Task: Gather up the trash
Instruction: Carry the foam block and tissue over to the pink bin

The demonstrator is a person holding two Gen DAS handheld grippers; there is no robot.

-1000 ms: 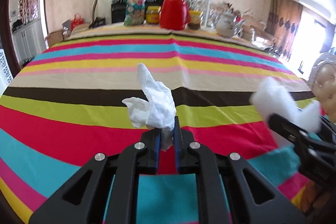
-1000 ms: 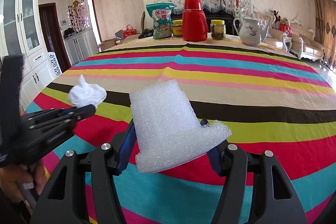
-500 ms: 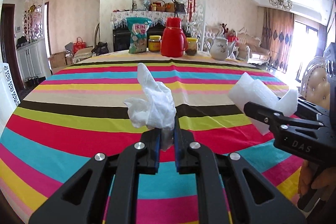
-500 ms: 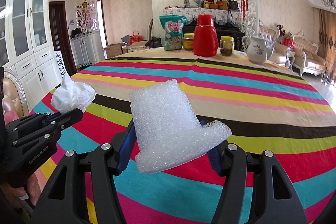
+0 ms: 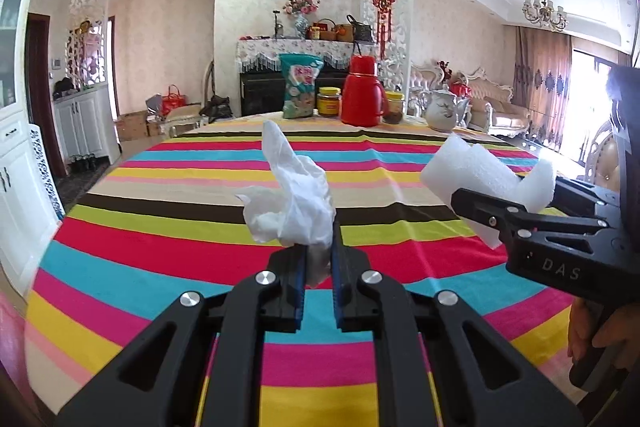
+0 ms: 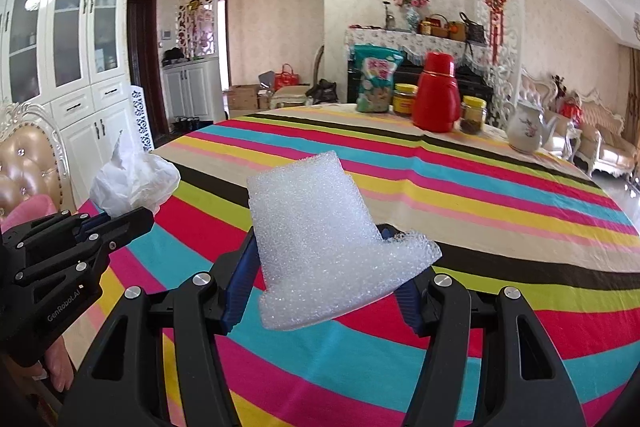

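Landmark: striped tablecloth (image 5: 168, 239). Far left, off the cloth's near-left edge: padded chair back (image 6: 24, 167), pink item beside it, not identifiable. Next rightward, left gripper (image 5: 319, 259), raised above the near-left part of the cloth; jaws pinched nearly together on a crumpled white tissue (image 5: 296, 203). Tissue clamped at its lower end, bulk standing up out of the tips, long axis roughly upright with one thin tail pointing toward the far edge of the cloth. Same tissue in the right wrist view (image 6: 132, 179), sticking up from the left gripper (image 6: 116, 219). Next rightward, right gripper (image 6: 320, 267), above the near-right part of the cloth; jaws about half spread, pads pressed on both sides of a white foam block (image 6: 316, 227). Block wedged between the fingers, long axis along them and tilted up toward the far edge, a broader flap hanging off its right side. Same block from the left wrist view (image 5: 476, 171). Grippers side by side, near but apart; neither piece touching the cloth. Far edge of cloth: snack bag (image 5: 300, 87), red thermos (image 5: 362, 91), jars, white teapot (image 5: 440, 109), all well apart from both grippers. No bin or trash bag in either view; direction of drop-off from either hand cannot be told. Judgement: both pieces secured, carry-off pending, neither hand favoured until a receptacle shows.
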